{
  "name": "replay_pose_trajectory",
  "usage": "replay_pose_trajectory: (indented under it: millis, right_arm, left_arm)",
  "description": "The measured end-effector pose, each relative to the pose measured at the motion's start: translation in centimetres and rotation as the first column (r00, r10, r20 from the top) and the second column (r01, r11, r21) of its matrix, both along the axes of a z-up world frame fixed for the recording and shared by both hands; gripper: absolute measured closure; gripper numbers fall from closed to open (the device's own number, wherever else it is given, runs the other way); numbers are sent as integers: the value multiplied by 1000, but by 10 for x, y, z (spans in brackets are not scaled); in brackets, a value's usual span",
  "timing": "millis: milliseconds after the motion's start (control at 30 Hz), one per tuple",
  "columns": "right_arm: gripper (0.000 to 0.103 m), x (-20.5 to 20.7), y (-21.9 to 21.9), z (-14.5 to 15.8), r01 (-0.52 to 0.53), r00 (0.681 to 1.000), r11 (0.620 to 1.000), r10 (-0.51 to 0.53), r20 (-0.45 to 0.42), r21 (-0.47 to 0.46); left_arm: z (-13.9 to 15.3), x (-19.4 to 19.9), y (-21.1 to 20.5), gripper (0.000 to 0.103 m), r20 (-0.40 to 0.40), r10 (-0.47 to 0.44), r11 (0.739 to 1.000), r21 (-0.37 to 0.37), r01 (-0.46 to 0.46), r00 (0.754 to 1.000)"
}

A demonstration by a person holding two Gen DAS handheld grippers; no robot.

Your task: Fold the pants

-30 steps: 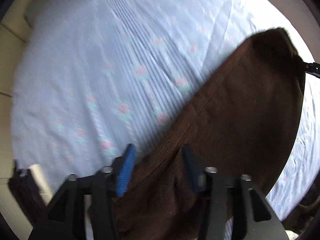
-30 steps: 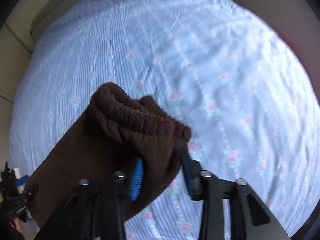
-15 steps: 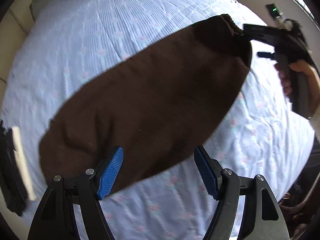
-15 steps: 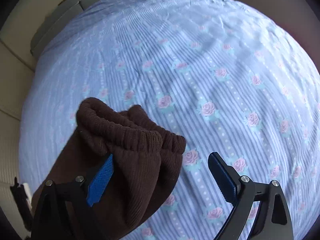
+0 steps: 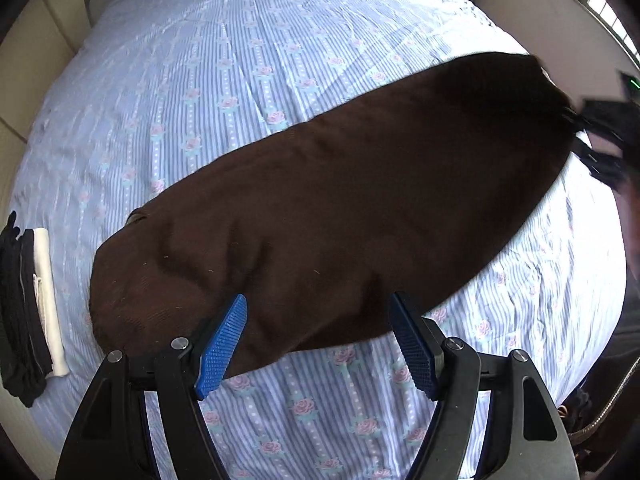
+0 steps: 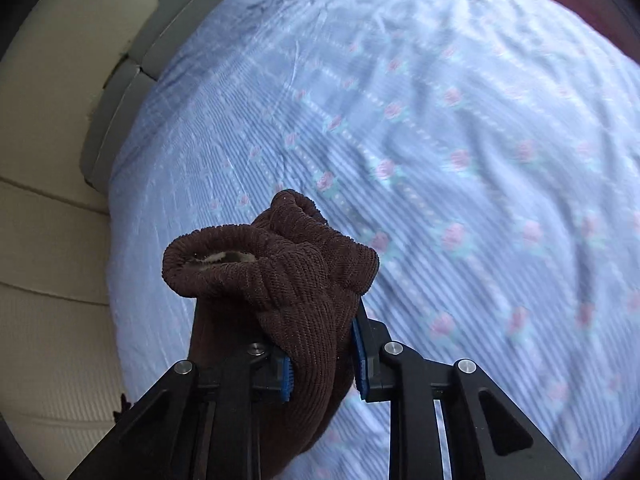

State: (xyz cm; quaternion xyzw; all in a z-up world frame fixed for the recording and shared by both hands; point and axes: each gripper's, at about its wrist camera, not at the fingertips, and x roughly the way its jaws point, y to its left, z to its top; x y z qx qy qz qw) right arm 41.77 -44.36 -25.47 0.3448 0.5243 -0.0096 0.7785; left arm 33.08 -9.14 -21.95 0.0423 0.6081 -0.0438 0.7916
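My left tongs (image 5: 318,344) are spread wide with nothing between the blue pads (image 5: 222,340), hanging just over the near edge of the brown pants (image 5: 332,216). The pants lie stretched across the bed (image 5: 248,60), one end near the left edge of the bed and the other running off toward the far right, where my right tongs (image 5: 592,136) have hold of it (that bit's blurry from the left camera). Over on the right camera it's clearer: my right tongs (image 6: 322,364) are pinching the bunched elastic waistband (image 6: 272,264), pads pressed into the ribbed fabric on both sides. By the bed's left edge there's a small stack of folded clothes (image 5: 28,304), black and white. Past all that it's striped sheet with pink roses up to the grey headboard (image 6: 132,80).
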Motion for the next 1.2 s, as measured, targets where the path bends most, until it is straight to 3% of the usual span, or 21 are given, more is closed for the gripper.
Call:
replay_pose_trajectory:
  millis: [100,167,267,367,433,567,700,833,967,1200]
  right_arm:
    - [79,-32,-11,-5,11,997,998,-16,-77,-59]
    - [79,-48,-18,-27,30,989,995,-44,-145,-98]
    - [77,-61,-32,-66,64,972,995,-79,-221,-76]
    - [58,-57,-37,-80,55,962,996,-73,-263,-73]
    - [36,-55,-39,-73,13,956,991,-51,-287,-134]
    - [34,-72,-29,-22,-108,972,950,40,-230,-293]
    - [29,-59,-4,24,-274,961,859,257,-99,-432]
    - [30,-14,4,25,-352,926,859,376,-8,-373]
    - [32,20,-5,-5,-366,930,897,363,-60,-248]
    - [32,26,-31,-45,-300,952,922,271,-144,-246]
  left_arm:
    - [-3,0,-5,30,-2,-24,1000,15,24,1000]
    - [-9,-1,-9,30,-22,-33,999,17,33,999]
    - [-18,-4,-23,30,-43,-80,996,43,82,996]
    - [-21,-8,-34,30,-51,-106,993,53,109,993]
    - [-18,-9,-35,30,-49,-99,994,39,101,994]
    - [-3,-10,-35,30,-25,-70,997,12,71,997]
    - [12,-8,-35,30,9,-54,999,-5,54,998]
    - [20,-4,-46,30,39,-72,997,-2,72,997]
    - [25,-8,-58,30,49,-99,995,-6,99,994]
    - [20,-17,-76,30,21,-140,990,-6,140,990]
